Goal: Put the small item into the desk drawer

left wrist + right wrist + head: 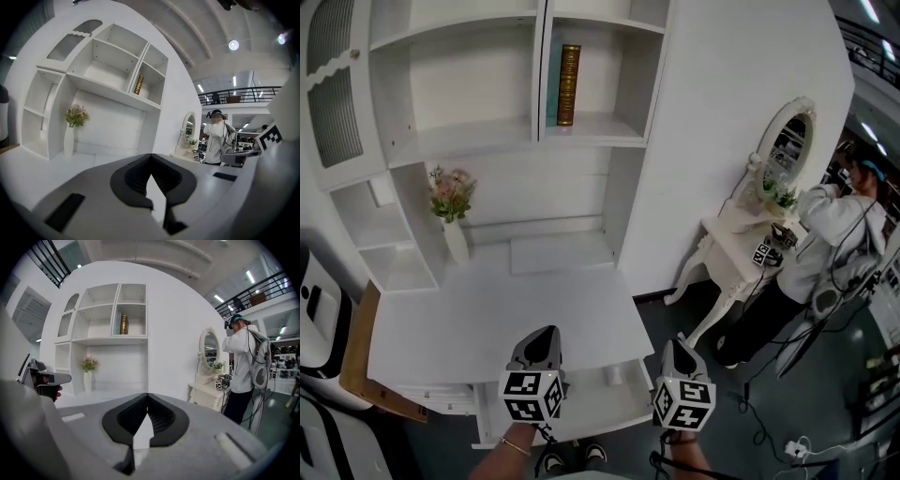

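In the head view the white desk (487,319) stands below me with its drawer (581,401) pulled open at the front edge. A small pale thing (615,374) lies inside the drawer; I cannot tell what it is. My left gripper (546,332) hovers over the drawer's left part and my right gripper (676,343) over its right end. Both are shut with nothing between the jaws. The left gripper view shows the left gripper (151,155) with its tips touching, and the right gripper view shows the same of the right gripper (147,394). Neither of those views shows the drawer.
A white shelf unit (534,131) rises behind the desk, with a brown book (568,84) on it and a vase of flowers (453,211) at the desk's back left. To the right a person (825,244) stands at a dressing table (733,246). Cables and a power strip (792,448) lie on the floor.
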`<state>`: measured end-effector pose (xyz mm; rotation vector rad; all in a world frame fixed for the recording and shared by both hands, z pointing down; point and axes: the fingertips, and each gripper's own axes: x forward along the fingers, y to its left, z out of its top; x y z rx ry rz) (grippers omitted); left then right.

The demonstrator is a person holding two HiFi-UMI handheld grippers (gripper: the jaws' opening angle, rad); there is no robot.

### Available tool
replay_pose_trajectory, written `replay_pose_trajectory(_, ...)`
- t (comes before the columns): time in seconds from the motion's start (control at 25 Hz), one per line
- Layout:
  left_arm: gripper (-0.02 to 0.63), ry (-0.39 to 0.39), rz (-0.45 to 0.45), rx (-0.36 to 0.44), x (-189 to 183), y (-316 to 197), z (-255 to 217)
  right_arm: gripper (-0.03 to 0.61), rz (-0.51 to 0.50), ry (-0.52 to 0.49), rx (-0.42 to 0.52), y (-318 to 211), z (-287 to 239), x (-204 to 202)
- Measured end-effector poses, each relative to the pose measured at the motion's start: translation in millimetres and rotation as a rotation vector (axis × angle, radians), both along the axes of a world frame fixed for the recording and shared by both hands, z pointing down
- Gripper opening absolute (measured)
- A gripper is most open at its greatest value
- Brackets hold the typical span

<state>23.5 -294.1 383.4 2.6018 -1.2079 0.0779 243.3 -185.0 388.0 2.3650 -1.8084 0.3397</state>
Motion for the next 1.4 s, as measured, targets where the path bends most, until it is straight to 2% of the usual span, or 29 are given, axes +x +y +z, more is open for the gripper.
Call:
replay_pose_trajectory(0.24, -0.007, -0.011, 0.011, 0.001, 2.8, 2.8, -1.0, 0.007, 0.031, -0.021, 0.012, 9.5, -3.6, 9.3)
replay_pose_trajectory(0.84, -0.007, -0.02, 0.026, 0.001, 13.6, -7.8, 0.8, 0.006, 0.009, 0.012, -0.029, 5.6, -2.4, 13.7)
replay_pose_trajectory(1.4, -0.006, -0.012, 0.029, 0.005, 20.9, -17.3, -1.8, 0.006, 0.019, 0.013, -0.021, 0.1, -5.7, 17.3)
